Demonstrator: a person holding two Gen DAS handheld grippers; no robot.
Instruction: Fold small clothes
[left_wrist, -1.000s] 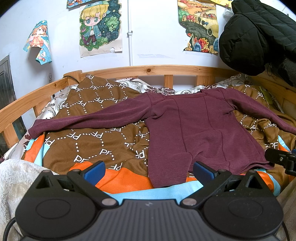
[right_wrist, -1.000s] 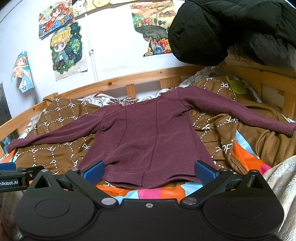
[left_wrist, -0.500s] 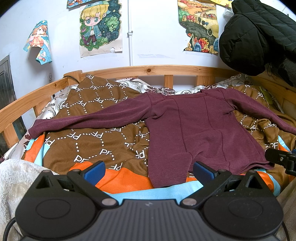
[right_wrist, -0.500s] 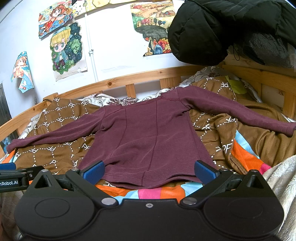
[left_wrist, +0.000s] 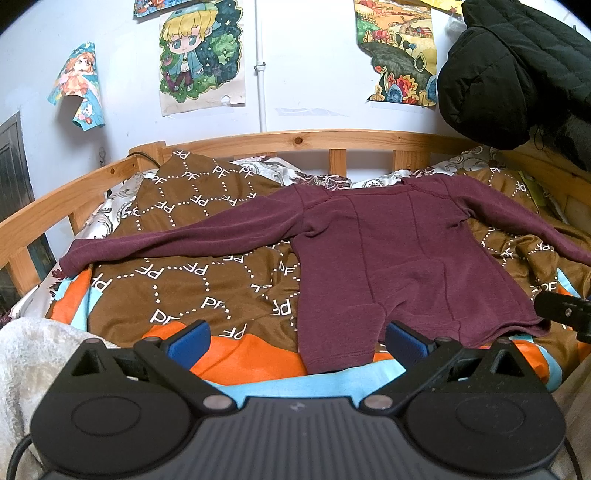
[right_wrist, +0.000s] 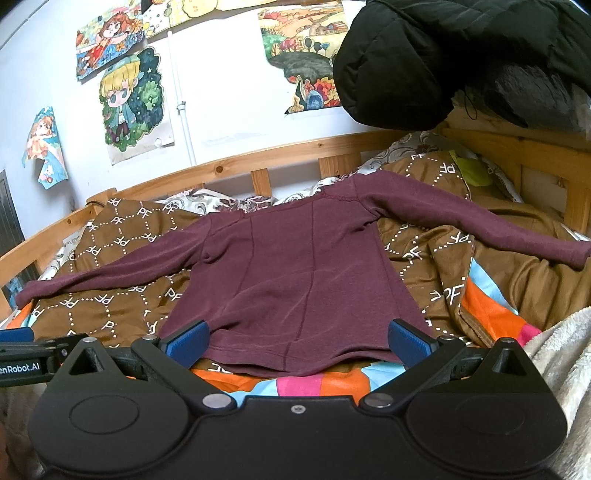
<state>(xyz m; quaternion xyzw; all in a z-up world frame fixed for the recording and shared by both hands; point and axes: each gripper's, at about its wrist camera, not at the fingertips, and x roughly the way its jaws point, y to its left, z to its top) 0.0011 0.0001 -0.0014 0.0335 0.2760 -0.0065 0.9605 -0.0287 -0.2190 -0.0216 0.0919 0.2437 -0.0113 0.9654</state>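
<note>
The left gripper (left_wrist: 299, 341) hovers wide open and empty near the hem of the maroon long-sleeved knit shirt (left_wrist: 399, 258), spread flat on the brown patterned quilt (left_wrist: 192, 280). The right gripper (right_wrist: 299, 339), equally spread, grips nothing.

A wooden bed (left_wrist: 229, 142) carries a brown patterned quilt (left_wrist: 207, 273) under a maroon shirt (left_wrist: 399, 254).
</note>
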